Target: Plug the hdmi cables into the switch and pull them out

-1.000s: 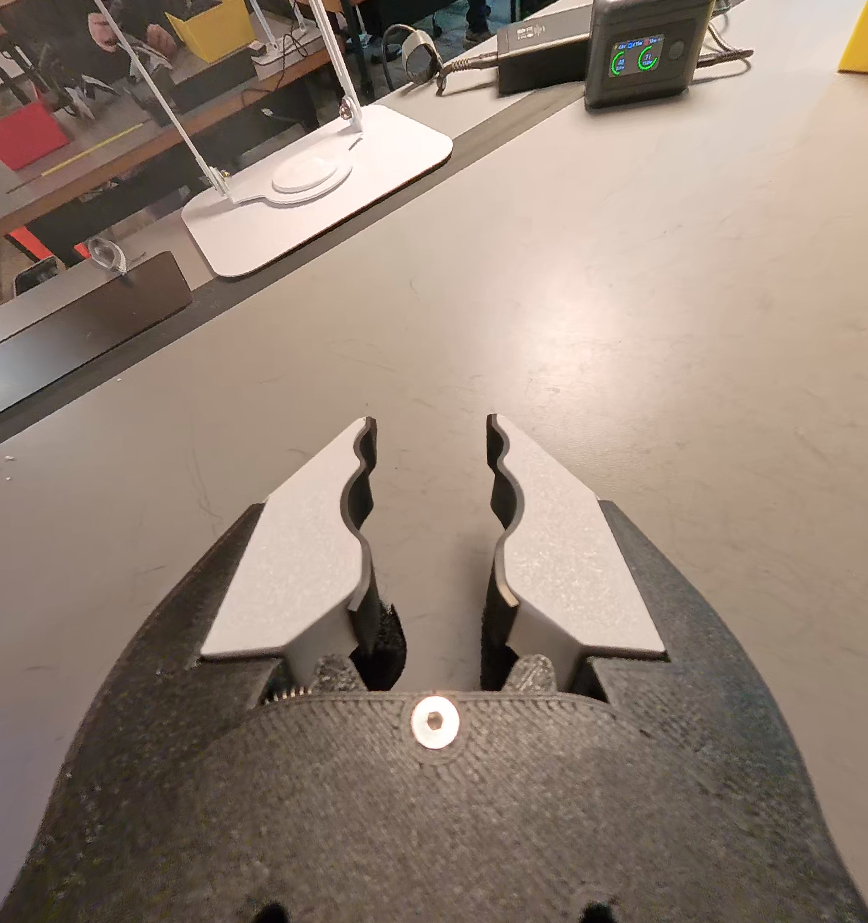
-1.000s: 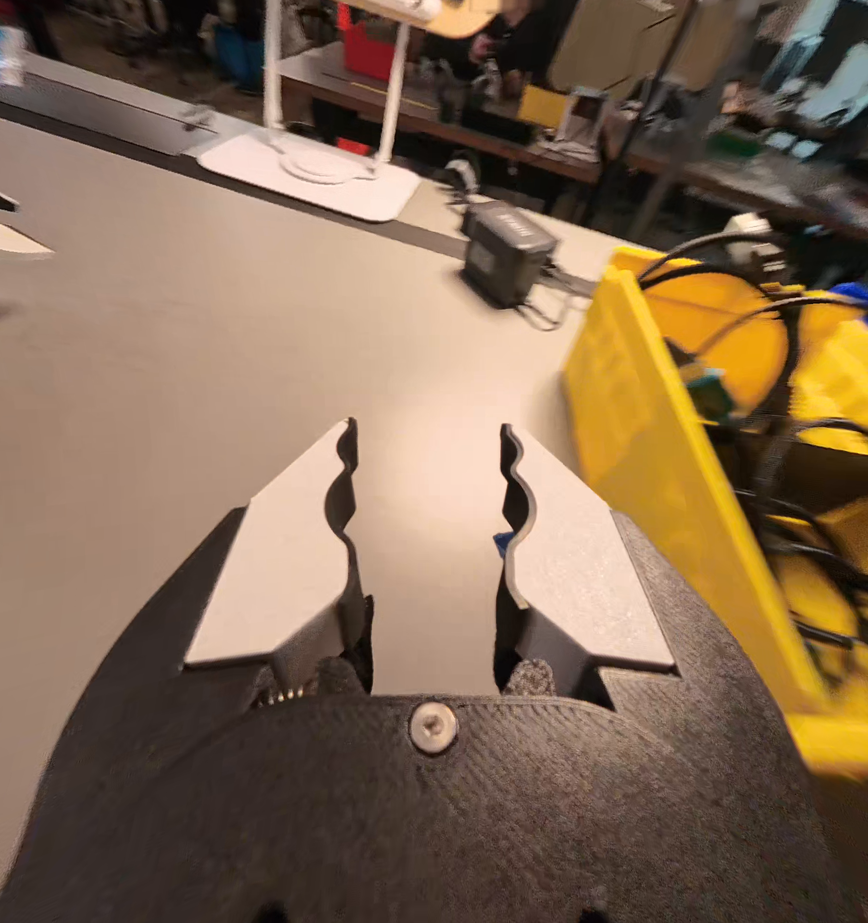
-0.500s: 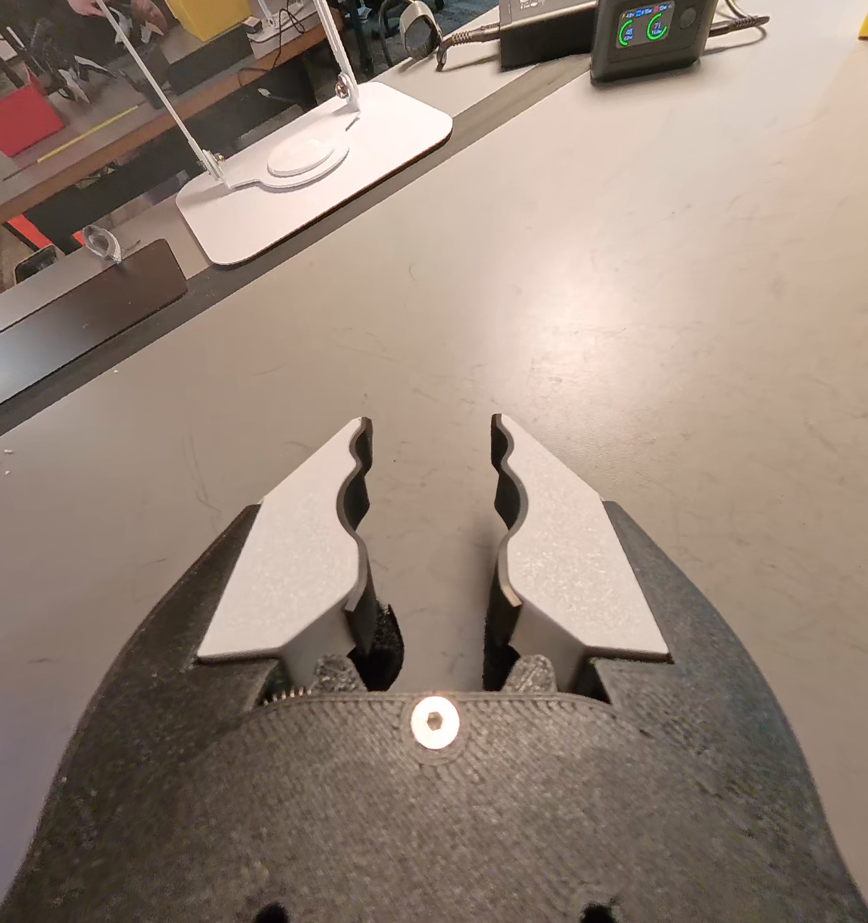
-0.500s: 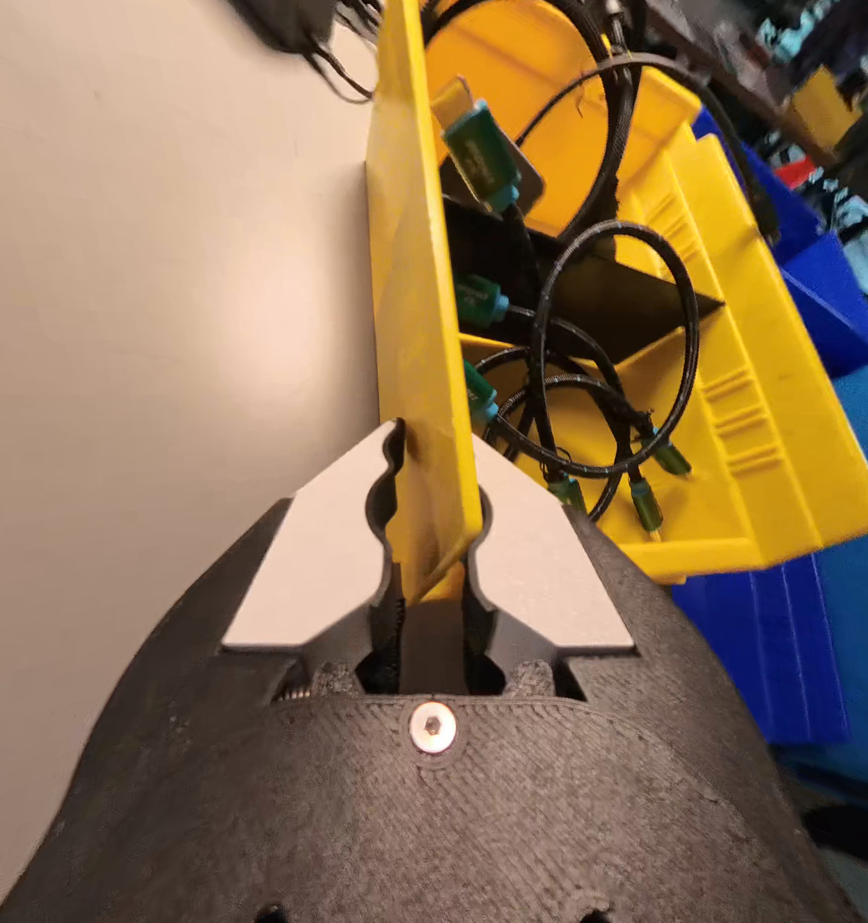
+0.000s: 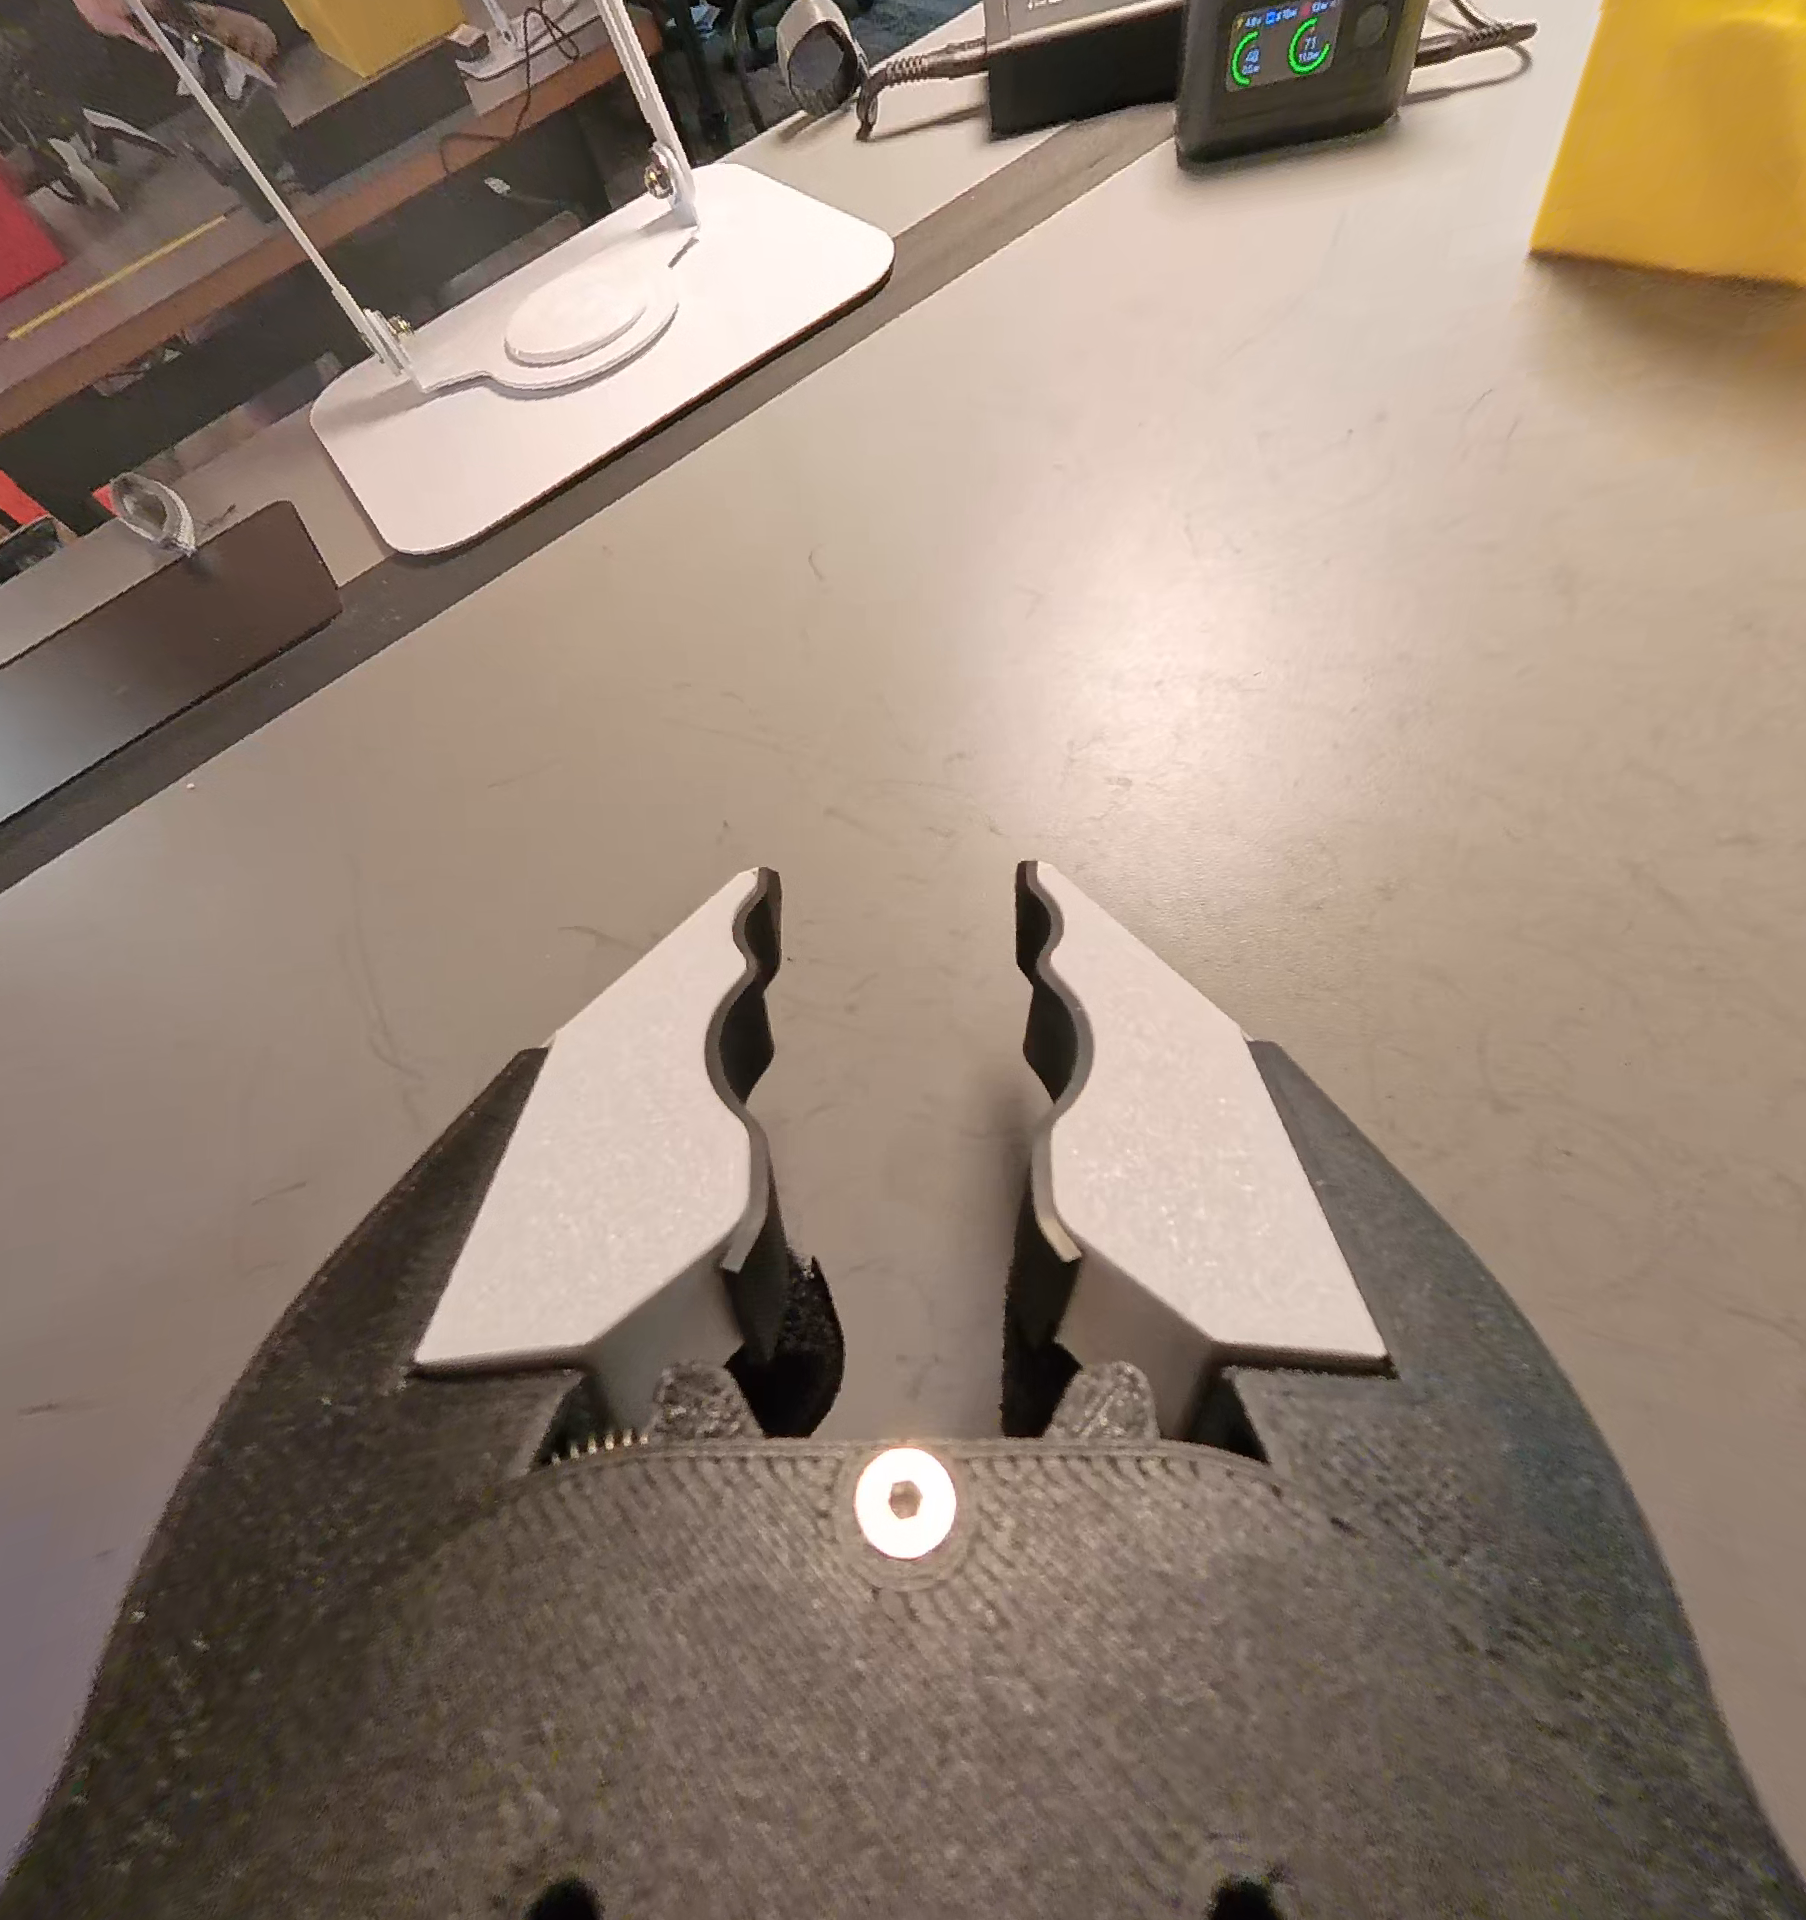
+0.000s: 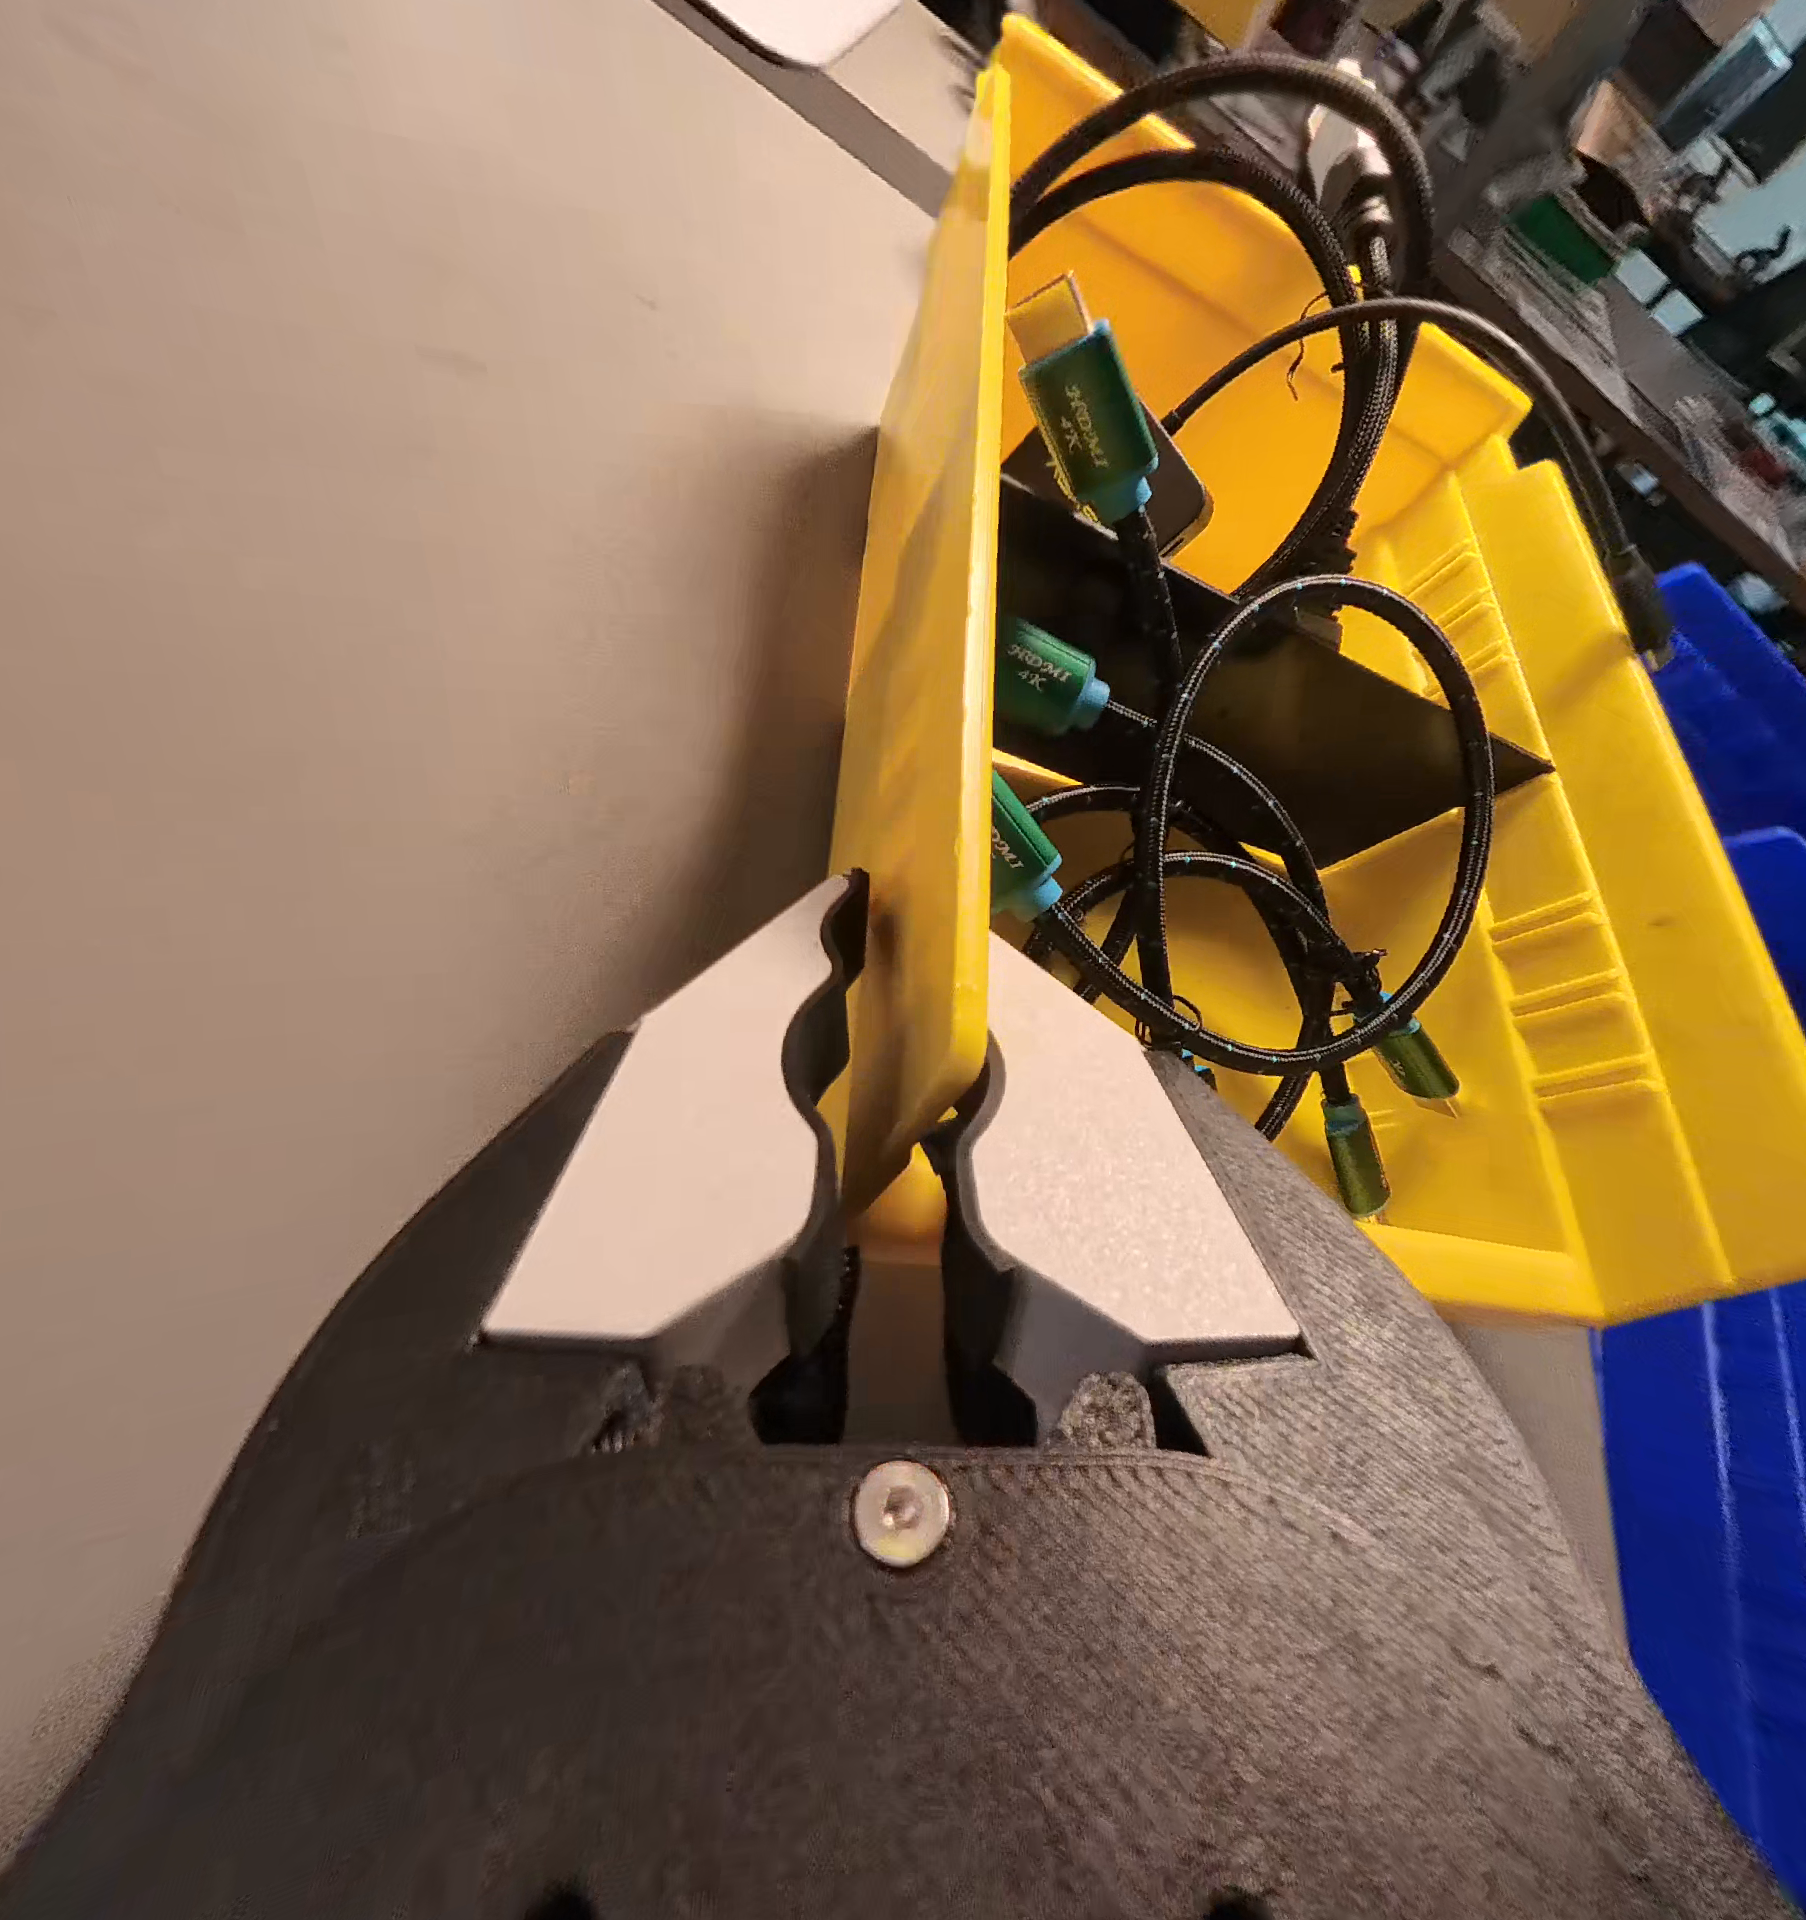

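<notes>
Grey and scuffed, the workbench (image 5: 1138, 582) runs wide under both tools, with cluttered benches behind it. Over bare tabletop the left gripper (image 5: 894, 883) hangs with its two pale fingers spread apart and nothing between them. Beyond it a white lamp base (image 5: 587, 374) sits at the table's far edge, and farther right stands a dark power station (image 5: 1294, 73) with a small lit screen, next to a black adapter brick (image 5: 1075, 62) with its cord. A corner of the yellow bin (image 5: 1699, 156) shows at the upper right of that view. From the right wrist view, the right gripper (image 6: 920, 987) is clamped on the near end of that yellow bin's (image 6: 930, 644) left wall, one finger on the outside, one on the inside. Inside the bin lie the hdmi cables (image 6: 1470, 790), black braided loops with green plugs; one green plug (image 6: 1086, 431) points up beside the wall, two more sit lower against it, and others lie toward the front. A black divider (image 6: 1346, 748) crosses the bin, and a dark box-shaped device (image 6: 1174, 499), perhaps the switch, leans behind the upright plug. Blue bins (image 6: 1751, 1455) stand just right of the yellow one.
</notes>
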